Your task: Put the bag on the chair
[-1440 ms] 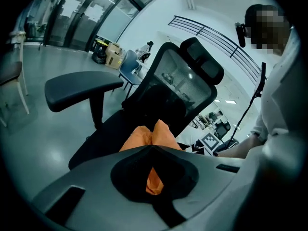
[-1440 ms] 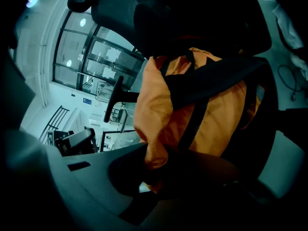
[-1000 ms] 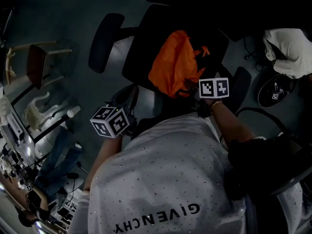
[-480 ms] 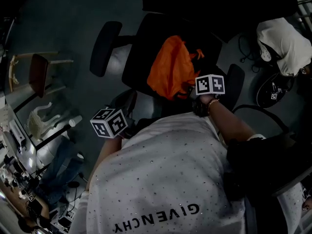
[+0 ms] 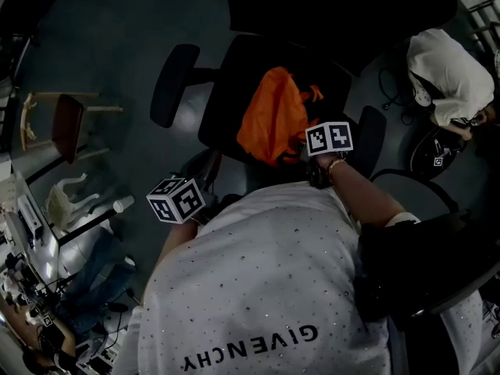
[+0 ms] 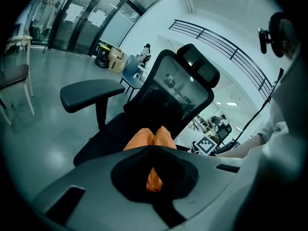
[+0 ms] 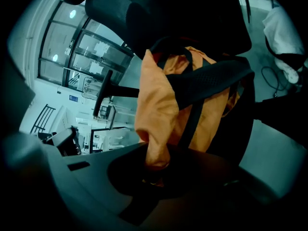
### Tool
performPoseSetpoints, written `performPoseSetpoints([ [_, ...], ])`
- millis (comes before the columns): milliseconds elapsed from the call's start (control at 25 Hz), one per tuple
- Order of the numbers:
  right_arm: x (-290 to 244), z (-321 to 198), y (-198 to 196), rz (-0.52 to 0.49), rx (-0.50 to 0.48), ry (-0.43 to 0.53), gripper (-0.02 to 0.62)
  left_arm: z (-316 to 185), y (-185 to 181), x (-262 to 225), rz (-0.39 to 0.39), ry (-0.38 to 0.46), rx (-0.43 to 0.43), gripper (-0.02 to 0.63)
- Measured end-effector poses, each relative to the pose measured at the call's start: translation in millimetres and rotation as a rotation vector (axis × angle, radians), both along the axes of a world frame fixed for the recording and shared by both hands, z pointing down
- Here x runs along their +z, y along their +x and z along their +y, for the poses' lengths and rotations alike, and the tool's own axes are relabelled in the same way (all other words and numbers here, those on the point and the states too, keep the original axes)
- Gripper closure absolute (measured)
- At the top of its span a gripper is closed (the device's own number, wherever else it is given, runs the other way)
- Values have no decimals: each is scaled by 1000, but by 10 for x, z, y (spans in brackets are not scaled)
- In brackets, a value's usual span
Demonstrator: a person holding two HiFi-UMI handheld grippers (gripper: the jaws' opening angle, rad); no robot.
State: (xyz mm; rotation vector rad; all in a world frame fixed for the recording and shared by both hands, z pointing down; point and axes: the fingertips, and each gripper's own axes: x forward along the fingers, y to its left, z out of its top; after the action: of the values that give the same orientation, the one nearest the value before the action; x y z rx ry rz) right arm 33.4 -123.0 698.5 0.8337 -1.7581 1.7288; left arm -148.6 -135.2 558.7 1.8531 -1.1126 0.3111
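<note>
The orange bag [image 5: 272, 116] lies on the seat of the black office chair [image 5: 234, 76], its black straps draped over it [image 7: 207, 81]. My right gripper [image 7: 154, 176] is at the bag's near right corner, shut on a fold of the orange cloth that runs down into its jaws. Its marker cube [image 5: 328, 137] shows beside the bag. My left gripper [image 6: 154, 184] hangs back at the seat's front left, apart from the bag [image 6: 150, 139]. It holds nothing, and the orange shows through the gap between its jaws.
The chair has a tall mesh back with a headrest [image 6: 185, 81] and two armrests [image 5: 173, 84] [image 5: 370, 135]. A wooden chair [image 5: 66, 123] stands at the left on the grey floor. Someone in white [image 5: 445, 73] crouches at the upper right. A dark seat [image 5: 426, 264] is close at my right.
My right gripper has drifted a little to the left, staying on the bag's corner. The bag rests in much the same place on the seat. The left gripper has hardly moved.
</note>
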Motion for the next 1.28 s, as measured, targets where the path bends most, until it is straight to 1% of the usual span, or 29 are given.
performPoseSetpoints([
  [80, -22, 52, 17, -5, 5, -5, 565, 30, -18, -9, -10, 7, -7, 604],
  [160, -56, 53, 39, -15, 29, -6, 565, 15, -71, -33, -27, 28, -26, 604],
  [280, -87, 2, 82, -4, 76, -18, 561, -91, -145, -101, -18, 61, -63, 604],
  [360, -108, -45, 117, 7, 93, -19, 558, -158, -150, -145, -15, 75, -73, 604],
  [520, -190, -210, 177, 46, 41, 25, 552, -329, -111, -235, -36, 114, -63, 604],
  [640, -246, -138, 202, 101, -10, 58, 532, -304, -112, -303, -27, 130, -60, 604],
  [800, -319, -238, 307, 196, -73, 124, 495, -397, -55, -417, -6, 182, -50, 604],
  [880, -359, -312, 377, 233, -93, 150, 488, -439, -1, -479, 7, 205, -43, 604],
  [1000, -400, -315, 450, 279, -95, 179, 488, -381, 12, -554, 25, 228, -37, 604],
  [1080, -432, -225, 467, 302, -84, 187, 488, -248, -45, -605, 25, 231, -35, 604],
  [1160, -487, -246, 479, 329, -64, 207, 486, -192, -138, -677, 23, 246, -44, 606],
  [1280, -581, -283, 553, 425, -59, 275, 486, -86, -254, -739, 20, 254, -63, 604],
])
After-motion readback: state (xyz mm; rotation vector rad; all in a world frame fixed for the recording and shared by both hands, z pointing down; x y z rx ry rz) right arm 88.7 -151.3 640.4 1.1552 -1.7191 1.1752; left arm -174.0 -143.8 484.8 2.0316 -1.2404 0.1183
